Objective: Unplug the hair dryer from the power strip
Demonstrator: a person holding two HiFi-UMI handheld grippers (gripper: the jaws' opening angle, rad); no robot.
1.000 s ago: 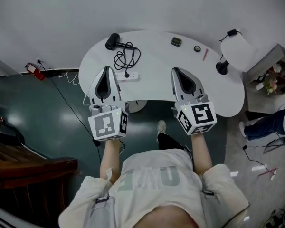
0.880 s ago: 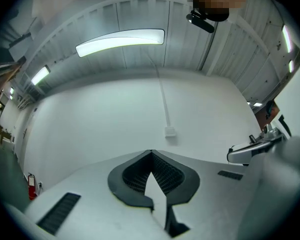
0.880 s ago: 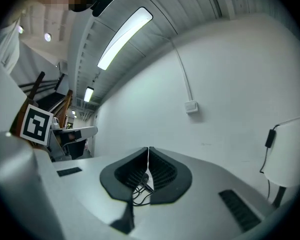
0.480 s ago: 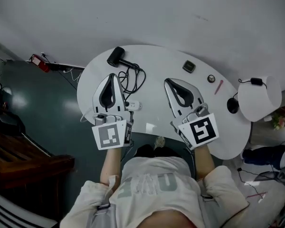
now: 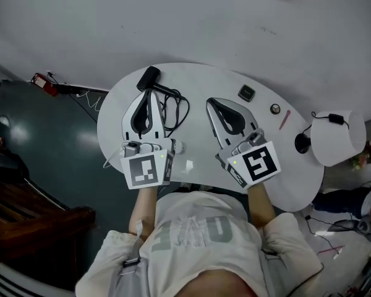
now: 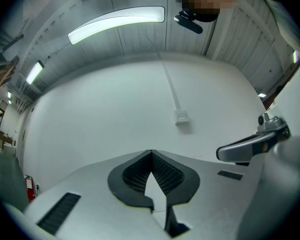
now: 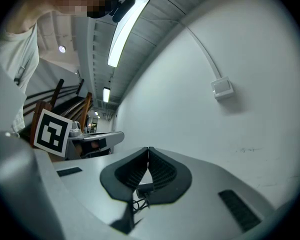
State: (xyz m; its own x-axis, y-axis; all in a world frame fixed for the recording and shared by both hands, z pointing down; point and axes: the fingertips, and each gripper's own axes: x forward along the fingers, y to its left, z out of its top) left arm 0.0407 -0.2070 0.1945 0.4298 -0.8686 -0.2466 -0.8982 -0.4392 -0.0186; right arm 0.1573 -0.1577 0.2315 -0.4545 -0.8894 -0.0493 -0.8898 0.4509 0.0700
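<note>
A black hair dryer (image 5: 149, 78) lies at the far left of the white table (image 5: 198, 82). Its black cord (image 5: 175, 109) is coiled beside it and runs toward a white power strip (image 5: 177, 146), mostly hidden behind my left gripper's marker cube. My left gripper (image 5: 143, 98) hovers shut and empty over the cord, its tips just short of the dryer. My right gripper (image 5: 211, 102) is shut and empty over mid-table. In the left gripper view the left gripper (image 6: 151, 153) faces the wall. The right gripper (image 7: 148, 149) frames the dryer and cord (image 7: 140, 196) through its jaw opening.
A small dark square device (image 5: 246, 93), a small round object (image 5: 274, 109) and a pink pen (image 5: 284, 119) lie at the table's far right. A white lamp (image 5: 338, 138) with a black base (image 5: 302, 143) stands on the right end. Wooden furniture (image 5: 25, 209) is at the left.
The person has stepped up to the table. Both shut grippers have moved forward over the tabletop, the left one now above the cord and power strip.
</note>
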